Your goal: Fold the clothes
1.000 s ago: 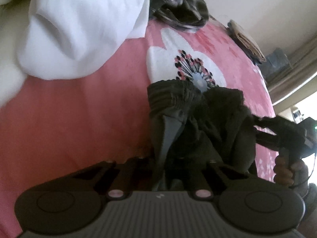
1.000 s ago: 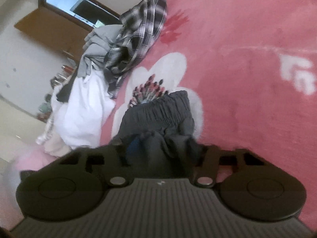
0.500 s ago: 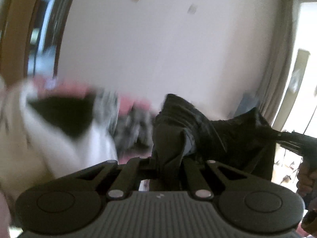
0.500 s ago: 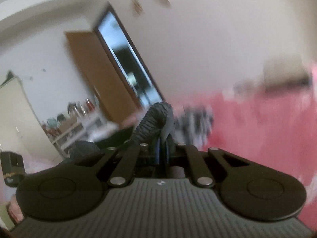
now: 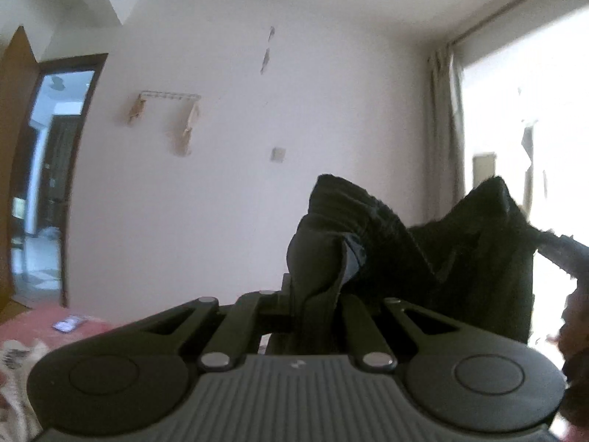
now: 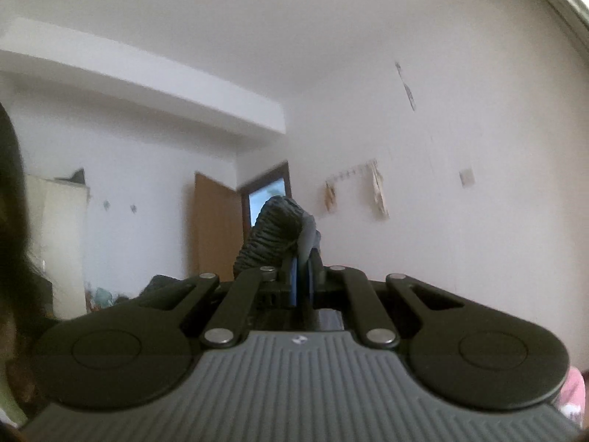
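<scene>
The dark garment [image 5: 423, 258] hangs in the air, stretched between two pinched points, bunched and sagging at the middle. In the left wrist view it runs from centre toward 3 o'clock; its ribbed waistband [image 6: 274, 234] stands upright, gathered.

The garment [image 5: 423, 258] is stretched between the left tool [image 5: 313, 294] and the right tool [image 6: 302, 283], before the wall [image 5: 221, 184]; the door [image 5: 55, 184] is seen left.
</scene>
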